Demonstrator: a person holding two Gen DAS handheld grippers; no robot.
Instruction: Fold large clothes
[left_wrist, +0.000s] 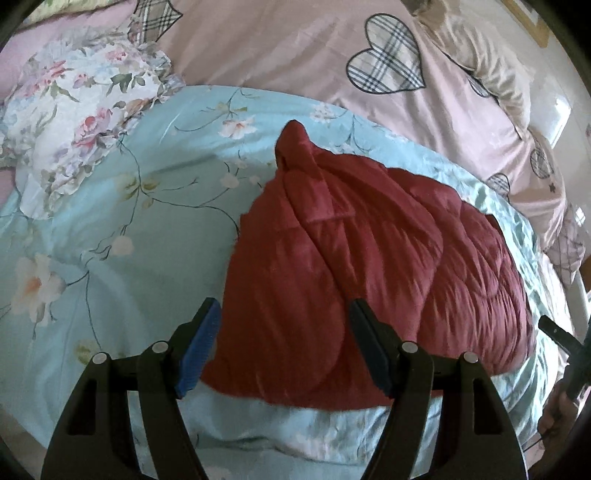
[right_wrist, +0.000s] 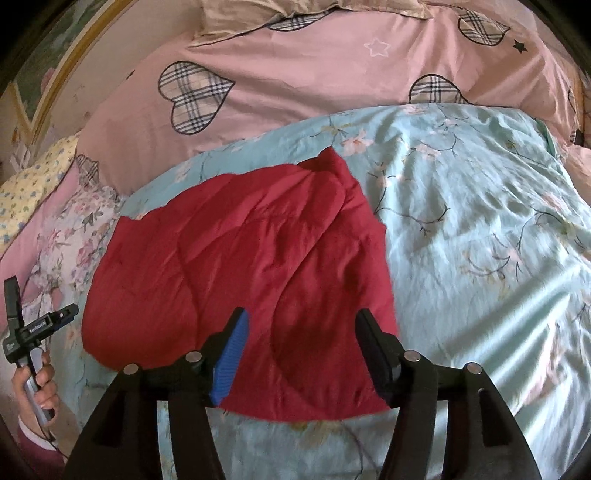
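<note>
Red padded garment (left_wrist: 369, 266) lies folded into a compact bundle near the front edge of the blue floral quilt (right_wrist: 480, 240). I hold left gripper (left_wrist: 284, 343) and right gripper (right_wrist: 301, 354) apart, empty. Folding looks mostly done.

We see our right gripper (right_wrist: 301, 321) with its jaws apart over the near edge of the red puffy coat (right_wrist: 236, 251). The coat lies on a blue flowery quilt (right_wrist: 480, 240). Our left hand (right_wrist: 35, 384) holds the other gripper (right_wrist: 33, 325) by the quilt's left edge.
</note>
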